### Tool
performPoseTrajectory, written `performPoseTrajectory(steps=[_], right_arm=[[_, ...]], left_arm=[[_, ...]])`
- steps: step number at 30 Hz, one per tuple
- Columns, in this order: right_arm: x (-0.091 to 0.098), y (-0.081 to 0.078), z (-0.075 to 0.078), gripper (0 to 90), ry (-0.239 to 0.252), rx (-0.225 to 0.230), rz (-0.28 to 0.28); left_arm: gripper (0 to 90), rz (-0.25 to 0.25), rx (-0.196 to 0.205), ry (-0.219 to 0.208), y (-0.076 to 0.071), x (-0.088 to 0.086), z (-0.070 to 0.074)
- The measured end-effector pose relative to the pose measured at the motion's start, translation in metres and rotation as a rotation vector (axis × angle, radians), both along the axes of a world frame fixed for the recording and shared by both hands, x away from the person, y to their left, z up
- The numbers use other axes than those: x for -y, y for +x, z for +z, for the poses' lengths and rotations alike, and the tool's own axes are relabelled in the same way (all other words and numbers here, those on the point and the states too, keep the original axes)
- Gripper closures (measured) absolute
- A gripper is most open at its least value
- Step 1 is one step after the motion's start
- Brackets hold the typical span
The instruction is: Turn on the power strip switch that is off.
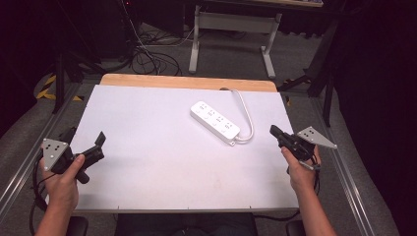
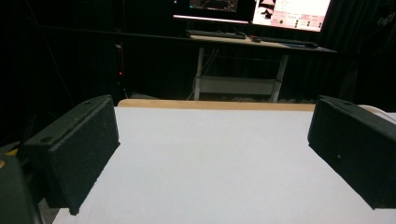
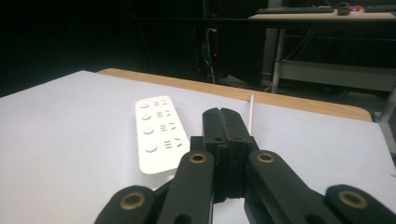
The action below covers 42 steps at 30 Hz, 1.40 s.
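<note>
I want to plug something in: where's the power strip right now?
In the high view the white power strip lies flat on the white table, right of centre toward the far edge, a little ahead and left of the right tool, untouched.

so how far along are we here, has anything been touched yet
Nothing looks done: the white power strip lies untouched on the table, its sockets empty. In hand: nothing. The left gripper is open and empty, the right gripper shut on nothing, short of the strip. Everything is left.
</note>
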State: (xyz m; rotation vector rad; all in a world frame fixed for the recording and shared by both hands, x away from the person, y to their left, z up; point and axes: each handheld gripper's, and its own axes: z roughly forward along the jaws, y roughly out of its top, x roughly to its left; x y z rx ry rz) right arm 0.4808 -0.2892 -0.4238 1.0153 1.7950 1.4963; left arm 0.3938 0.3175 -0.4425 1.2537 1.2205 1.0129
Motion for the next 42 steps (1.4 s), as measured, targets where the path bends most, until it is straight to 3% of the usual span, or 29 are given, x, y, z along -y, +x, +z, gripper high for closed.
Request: performPoseTrajectory(steps=[11, 22, 29, 42], right_arm=[[-0.022, 0.020, 0.029, 90.0, 0.006, -0.054, 0.039], [-0.051, 0.037, 0.029, 90.0, -0.027, -0.118, 0.086], [-0.075, 0.052, 0.032, 90.0, -0.031, -0.123, 0.124], [-0.123, 0.080, 0.035, 90.0, -0.111, -0.136, 0.177]], left_arm=[[3.2, -0.013, -0.007, 0.006, 0.001, 0.000, -0.001], [3.2, -0.015, -0.009, 0.004, 0.001, 0.001, -0.001], [3.1, -0.018, -0.006, 0.004, 0.001, 0.000, -0.001], [3.0, -0.024, -0.012, 0.018, 0.001, 0.003, -0.001]])
